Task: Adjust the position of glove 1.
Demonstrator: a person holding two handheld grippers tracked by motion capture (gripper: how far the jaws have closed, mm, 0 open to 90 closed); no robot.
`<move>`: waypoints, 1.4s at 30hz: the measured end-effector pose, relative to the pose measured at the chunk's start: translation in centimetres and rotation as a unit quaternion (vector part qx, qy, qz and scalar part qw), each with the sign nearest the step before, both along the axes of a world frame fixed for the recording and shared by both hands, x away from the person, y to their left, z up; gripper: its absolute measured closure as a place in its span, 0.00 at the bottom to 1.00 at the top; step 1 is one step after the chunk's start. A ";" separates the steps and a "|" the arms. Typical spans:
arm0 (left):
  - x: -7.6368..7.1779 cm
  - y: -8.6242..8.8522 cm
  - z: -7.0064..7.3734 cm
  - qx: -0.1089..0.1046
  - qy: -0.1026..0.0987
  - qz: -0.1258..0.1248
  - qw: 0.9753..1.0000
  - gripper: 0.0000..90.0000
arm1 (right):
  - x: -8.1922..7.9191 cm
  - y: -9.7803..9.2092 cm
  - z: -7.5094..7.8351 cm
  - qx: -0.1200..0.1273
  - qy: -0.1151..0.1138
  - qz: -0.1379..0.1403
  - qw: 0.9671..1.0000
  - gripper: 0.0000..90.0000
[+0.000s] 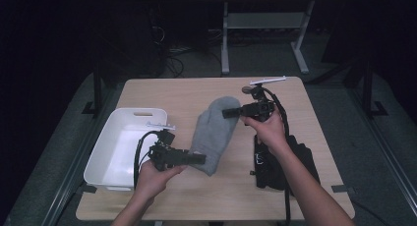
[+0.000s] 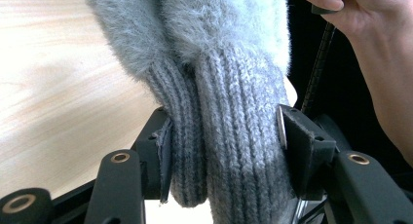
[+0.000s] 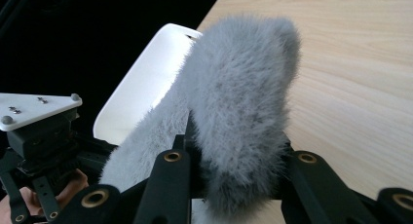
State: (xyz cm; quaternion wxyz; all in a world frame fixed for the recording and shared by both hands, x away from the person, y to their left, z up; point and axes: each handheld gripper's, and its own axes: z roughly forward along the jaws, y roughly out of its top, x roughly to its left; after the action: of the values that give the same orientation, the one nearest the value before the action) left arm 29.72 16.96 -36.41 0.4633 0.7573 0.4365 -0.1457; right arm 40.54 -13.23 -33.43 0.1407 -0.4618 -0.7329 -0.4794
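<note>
A grey fuzzy mitten (image 1: 215, 132) with a ribbed knit cuff lies stretched over the middle of the wooden table (image 1: 196, 91). My left gripper (image 1: 199, 158) is shut on the ribbed cuff (image 2: 229, 136) at the mitten's near end. My right gripper (image 1: 227, 113) is shut on the fluffy far end (image 3: 243, 112). Both hands hold the mitten between them, slightly raised off the table.
An empty white bin (image 1: 118, 150) stands at the table's left side, just beside my left hand; its rim (image 3: 146, 78) is behind the mitten in the right gripper view. A black garment (image 1: 280, 162) lies under my right forearm. A table frame (image 1: 265, 24) stands behind.
</note>
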 end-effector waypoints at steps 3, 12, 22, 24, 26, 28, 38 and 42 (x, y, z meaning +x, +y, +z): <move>-0.1 0.3 0.3 -0.003 -0.002 0.002 1.000 0.49 | 0.1 0.6 0.6 0.000 -0.003 0.003 1.000 0.80; -0.4 2.4 1.9 -0.009 -0.016 0.014 1.000 0.49 | 0.5 2.5 2.5 0.003 -0.013 0.016 1.000 0.80; -0.8 4.4 3.0 -0.008 -0.027 0.031 0.999 0.49 | 1.3 4.8 3.5 0.014 -0.012 0.031 0.999 0.79; -0.8 4.6 3.1 -0.008 -0.028 0.032 0.999 0.49 | 1.3 5.0 3.7 0.014 -0.012 0.033 0.999 0.79; -0.9 4.9 3.2 -0.011 -0.029 0.037 0.999 0.49 | 1.4 5.5 3.9 0.015 -0.015 0.036 0.999 0.79; -1.0 5.4 3.3 -0.013 -0.029 0.039 0.999 0.49 | 1.5 5.9 4.2 0.021 -0.012 0.039 0.999 0.79; -1.5 8.0 3.7 -0.015 -0.035 0.064 0.997 0.49 | 2.5 9.0 4.2 0.067 0.000 0.047 0.997 0.77; -1.7 9.0 3.8 -0.019 -0.034 0.074 0.996 0.49 | 2.8 10.3 3.9 0.084 0.007 0.047 0.995 0.77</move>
State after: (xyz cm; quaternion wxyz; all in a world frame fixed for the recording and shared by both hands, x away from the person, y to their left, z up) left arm 28.04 25.93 -32.63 0.5018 0.7185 0.4725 -0.0931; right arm 43.39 -2.98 -29.55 0.2069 -0.4169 -0.7098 -0.5288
